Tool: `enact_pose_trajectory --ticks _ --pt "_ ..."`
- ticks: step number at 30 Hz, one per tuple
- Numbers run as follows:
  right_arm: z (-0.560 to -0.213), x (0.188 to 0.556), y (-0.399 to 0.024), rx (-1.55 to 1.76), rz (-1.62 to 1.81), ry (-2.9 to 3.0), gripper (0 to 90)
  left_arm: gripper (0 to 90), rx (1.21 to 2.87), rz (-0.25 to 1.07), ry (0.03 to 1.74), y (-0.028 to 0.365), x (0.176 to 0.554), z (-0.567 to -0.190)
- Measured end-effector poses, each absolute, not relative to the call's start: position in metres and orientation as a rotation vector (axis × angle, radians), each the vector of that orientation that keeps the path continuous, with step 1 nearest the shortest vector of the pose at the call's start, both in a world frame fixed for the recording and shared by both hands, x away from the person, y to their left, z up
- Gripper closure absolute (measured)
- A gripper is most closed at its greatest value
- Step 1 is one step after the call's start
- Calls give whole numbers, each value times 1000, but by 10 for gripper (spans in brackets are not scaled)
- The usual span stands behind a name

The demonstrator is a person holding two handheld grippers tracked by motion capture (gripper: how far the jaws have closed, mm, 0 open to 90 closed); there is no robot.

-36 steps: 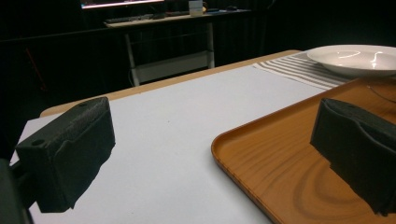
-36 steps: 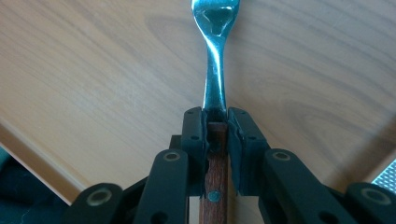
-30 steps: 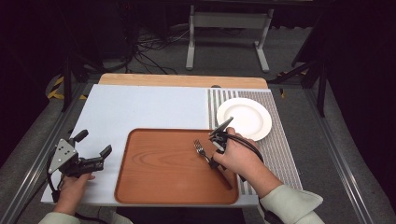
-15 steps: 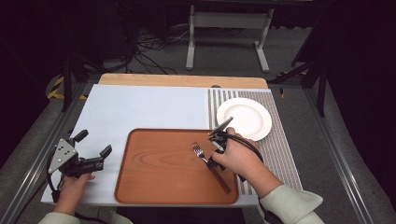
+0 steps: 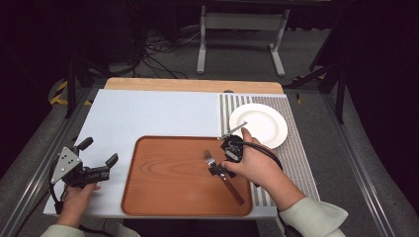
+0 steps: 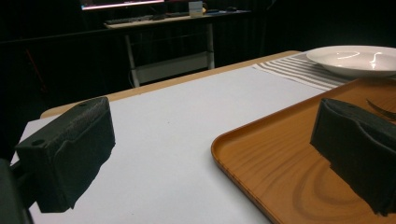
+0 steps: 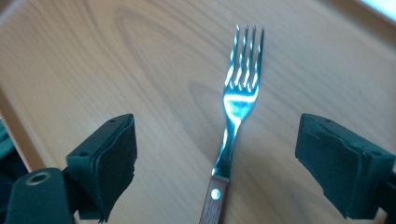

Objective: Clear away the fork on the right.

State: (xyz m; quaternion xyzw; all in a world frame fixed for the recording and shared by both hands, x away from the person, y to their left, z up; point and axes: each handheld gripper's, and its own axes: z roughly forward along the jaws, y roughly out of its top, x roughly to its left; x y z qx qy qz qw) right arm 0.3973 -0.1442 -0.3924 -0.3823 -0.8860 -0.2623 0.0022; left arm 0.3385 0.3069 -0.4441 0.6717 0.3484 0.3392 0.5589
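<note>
Wooden tray (image 5: 163, 182) on pale mat (image 5: 148, 113), dark room behind. Right gripper (image 7: 217, 158) jaws have just been opening, now wide; fork (image 7: 236, 107) lies loose on tray between them, gripped a second ago. Left gripper (image 5: 106, 165) open, empty, unmoved.

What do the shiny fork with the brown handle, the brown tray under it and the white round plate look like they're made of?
Fork: polished metal head, probably steel, with mirror-like glints; its brown handle looks like wood, with a pale rivet.
Tray: wood or wood-look laminate, satin finish, with visible grain rings.
Plate: glossy white, likely glazed ceramic, though plastic can't be ruled out; highlights show on its rim.
</note>
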Motion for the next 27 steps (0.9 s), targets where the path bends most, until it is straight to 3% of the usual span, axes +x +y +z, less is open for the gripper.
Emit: enact_pose_trajectory --ticks 6,12,14,22,27 --pt "-389 400 -144 -1041 -986 -2830 224 3 1585 800 820 307 339 -444" --pt "-388 398 -140 -805 -1163 -2888 521 3 1585 801 821 307 339 -444" --pt "-389 397 -138 -793 -1170 -2895 551 3 1585 799 822 307 338 -444" --pt "-402 405 -131 -660 -1173 -2965 885 3 1587 800 818 307 339 -444" --pt "-413 408 -125 -652 -1136 -2996 900 3 1589 798 818 307 340 -445"
